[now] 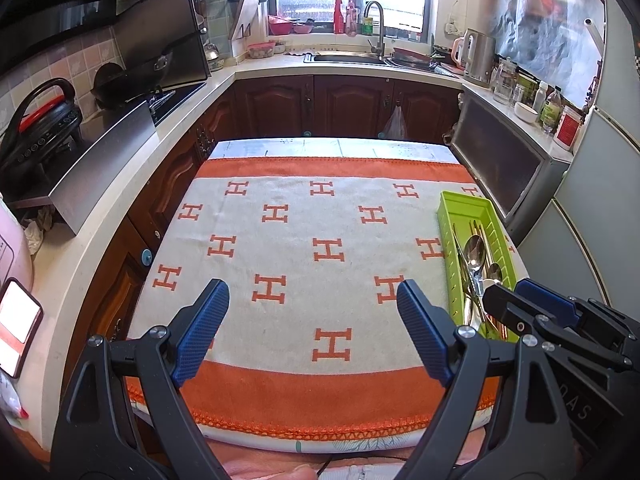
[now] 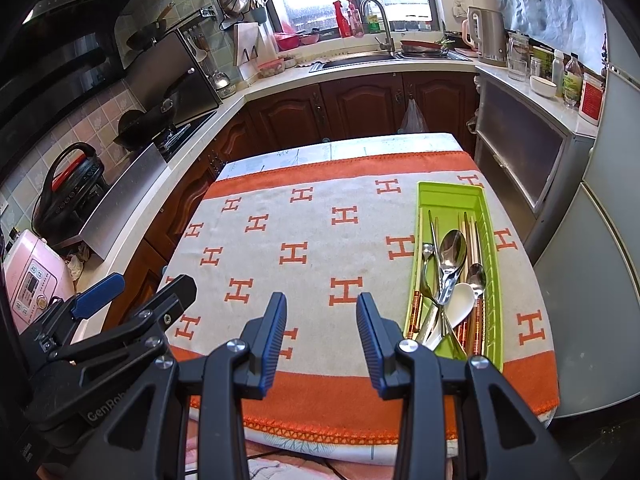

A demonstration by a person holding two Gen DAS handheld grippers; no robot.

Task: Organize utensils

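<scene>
A green plastic tray (image 1: pixel 451 205) (image 2: pixel 448 191) lies on the right side of the table, lengthwise. It holds metal spoons (image 2: pixel 453 249) (image 1: pixel 476 251), a white spoon (image 2: pixel 461 300) and copper-handled chopsticks (image 2: pixel 473 236), all piled together. My left gripper (image 1: pixel 314 320) is open over the near middle of the orange-and-white H-patterned cloth (image 1: pixel 304 220), with nothing between its fingers. My right gripper (image 2: pixel 322 328) is also open and empty, over the cloth (image 2: pixel 304 240) just left of the tray's near end. Each gripper shows in the other's view: right gripper (image 1: pixel 512 294), left gripper (image 2: pixel 140 288).
Counters surround the table: a stove with a wok (image 2: pixel 152 120) on the left, a sink (image 2: pixel 360 58) at the back, and a glass-fronted cabinet (image 2: pixel 524 140) and a fridge (image 2: pixel 608 208) on the right. A lit phone (image 1: pixel 16 320) and a pink cooker (image 2: pixel 32 280) sit near left.
</scene>
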